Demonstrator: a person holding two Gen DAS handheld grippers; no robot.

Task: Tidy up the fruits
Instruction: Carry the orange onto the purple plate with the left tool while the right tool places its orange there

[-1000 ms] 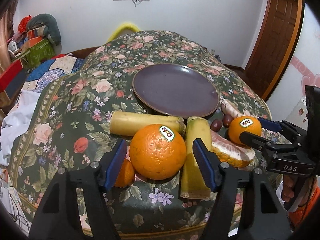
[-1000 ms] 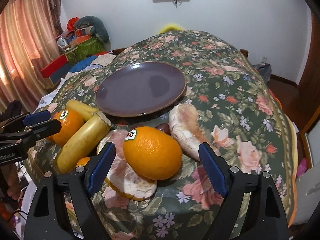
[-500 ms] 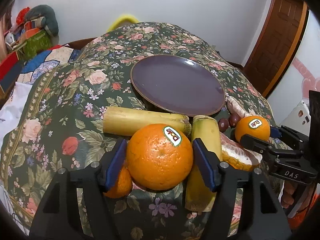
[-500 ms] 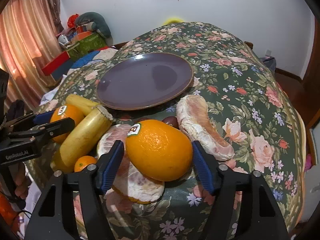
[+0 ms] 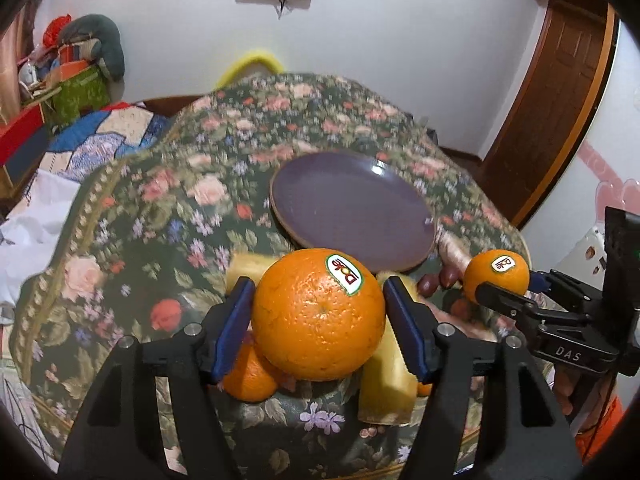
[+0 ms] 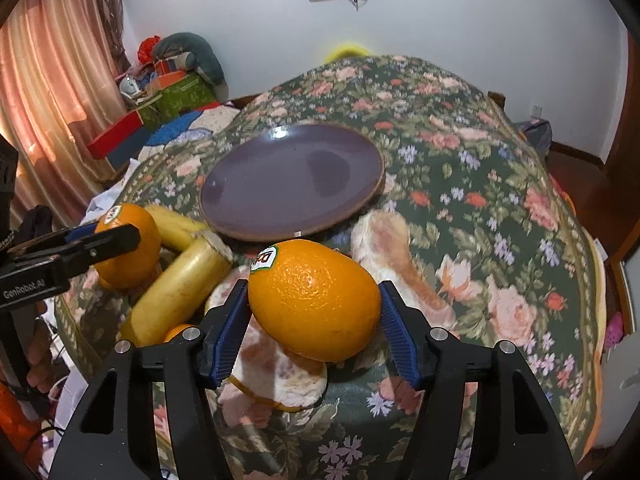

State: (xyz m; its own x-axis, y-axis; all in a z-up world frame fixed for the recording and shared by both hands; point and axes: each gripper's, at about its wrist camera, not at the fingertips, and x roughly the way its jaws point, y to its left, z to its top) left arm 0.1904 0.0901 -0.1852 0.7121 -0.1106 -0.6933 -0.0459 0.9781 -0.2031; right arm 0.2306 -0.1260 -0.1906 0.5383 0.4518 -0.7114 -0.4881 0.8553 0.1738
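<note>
My left gripper (image 5: 318,320) is shut on a large orange (image 5: 318,314) with a Dole sticker and holds it above the other fruit. My right gripper (image 6: 314,316) is shut on a second stickered orange (image 6: 314,306), lifted over a peeled pomelo piece (image 6: 280,376). The empty purple plate (image 5: 352,208) lies beyond both; it also shows in the right wrist view (image 6: 292,180). Each gripper with its orange shows in the other's view: the right one (image 5: 498,280), the left one (image 6: 126,246).
On the floral tablecloth (image 6: 480,200) lie two yellow sugarcane-like sticks (image 6: 176,288), a small orange (image 5: 248,376), a second pomelo piece (image 6: 392,248) and dark small fruits (image 5: 436,280). Clutter and boxes (image 6: 168,92) stand at the left; a wooden door (image 5: 560,80) stands at the right.
Both grippers have closed on their oranges and lifted them off the table. Both views have pulled up and back from the plate.
</note>
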